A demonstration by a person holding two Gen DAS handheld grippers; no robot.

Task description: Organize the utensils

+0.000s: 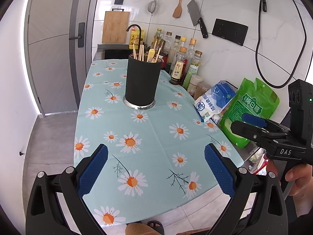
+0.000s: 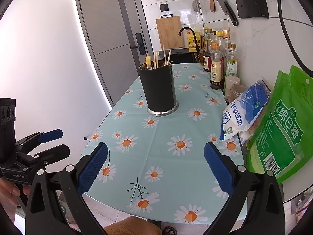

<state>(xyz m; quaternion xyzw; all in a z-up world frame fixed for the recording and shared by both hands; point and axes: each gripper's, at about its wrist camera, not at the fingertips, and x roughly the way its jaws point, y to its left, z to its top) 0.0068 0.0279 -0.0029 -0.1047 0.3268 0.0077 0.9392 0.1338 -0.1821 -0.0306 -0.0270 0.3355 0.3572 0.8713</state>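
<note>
A black utensil holder (image 1: 142, 82) (image 2: 158, 87) with a steel base stands upright on the daisy-print tablecloth (image 1: 156, 137) (image 2: 166, 129), toward the far middle. Wooden chopsticks (image 1: 141, 51) (image 2: 156, 61) and a yellow spoon (image 1: 151, 54) (image 2: 148, 61) stick out of its top. My left gripper (image 1: 156, 168) hovers open over the near edge of the table, nothing between its blue pads. My right gripper (image 2: 156, 167) is open too, at the same near edge, empty. Each gripper shows in the other's view: the right gripper (image 1: 248, 122) at the right, the left gripper (image 2: 56, 142) at the left.
Several sauce and oil bottles (image 1: 183, 64) (image 2: 217, 66) line the right wall. A white-blue salt bag (image 1: 214, 100) (image 2: 244, 111) and a green sugar bag (image 1: 252, 109) (image 2: 281, 129) lean there. A cleaver (image 1: 196, 17), wooden spoon (image 1: 179, 4) and cutting board (image 1: 115, 26) hang behind.
</note>
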